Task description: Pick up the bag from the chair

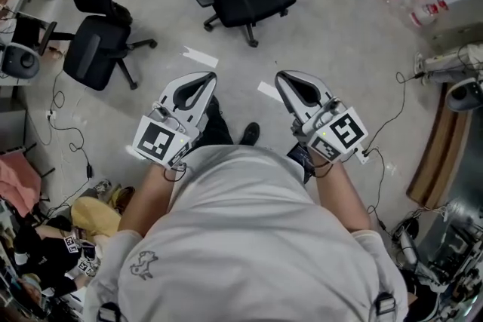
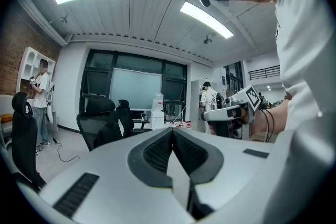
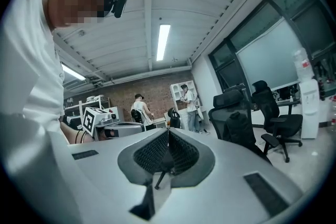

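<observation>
Holding left gripper point(image 1: 207, 76) and right gripper point(image 1: 282, 76) fingers closed, empty; I am judging the bag point(image 3: 239, 128) on the chair point(image 3: 230, 99) soft, best gripped at its top.

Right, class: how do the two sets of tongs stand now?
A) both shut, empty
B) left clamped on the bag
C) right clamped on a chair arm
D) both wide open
A: the left tongs and the right tongs each show jaws met tip to tip, nothing between them.
</observation>
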Demonstrator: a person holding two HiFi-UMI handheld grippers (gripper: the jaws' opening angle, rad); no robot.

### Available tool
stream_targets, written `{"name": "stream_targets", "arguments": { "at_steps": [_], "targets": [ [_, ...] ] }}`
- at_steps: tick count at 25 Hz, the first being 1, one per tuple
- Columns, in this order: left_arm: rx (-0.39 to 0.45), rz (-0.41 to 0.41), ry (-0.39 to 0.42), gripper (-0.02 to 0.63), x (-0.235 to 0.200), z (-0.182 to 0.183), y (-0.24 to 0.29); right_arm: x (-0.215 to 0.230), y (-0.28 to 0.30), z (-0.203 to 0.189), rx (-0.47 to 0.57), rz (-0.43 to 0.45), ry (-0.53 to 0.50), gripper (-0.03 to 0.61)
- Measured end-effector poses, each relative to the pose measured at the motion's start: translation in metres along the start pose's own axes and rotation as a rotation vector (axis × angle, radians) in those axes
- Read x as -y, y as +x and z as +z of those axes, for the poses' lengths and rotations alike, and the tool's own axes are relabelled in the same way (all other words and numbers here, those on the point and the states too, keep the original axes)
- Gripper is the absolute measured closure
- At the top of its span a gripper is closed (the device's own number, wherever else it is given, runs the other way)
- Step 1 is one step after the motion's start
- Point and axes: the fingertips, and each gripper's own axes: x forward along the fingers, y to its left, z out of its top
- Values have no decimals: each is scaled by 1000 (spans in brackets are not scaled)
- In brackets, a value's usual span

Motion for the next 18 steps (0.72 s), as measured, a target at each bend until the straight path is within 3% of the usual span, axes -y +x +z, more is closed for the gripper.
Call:
{"name": "stream_targets", "arguments": {
  "at_steps": [7,18],
  "targets": [
    [26,-52,-6,603,-48,5,21,27,45,7,-2,-38,2,545],
    [47,-101,24,603,-167,32,11,48,145,36,26,-114,-3,545]
  ]
}}
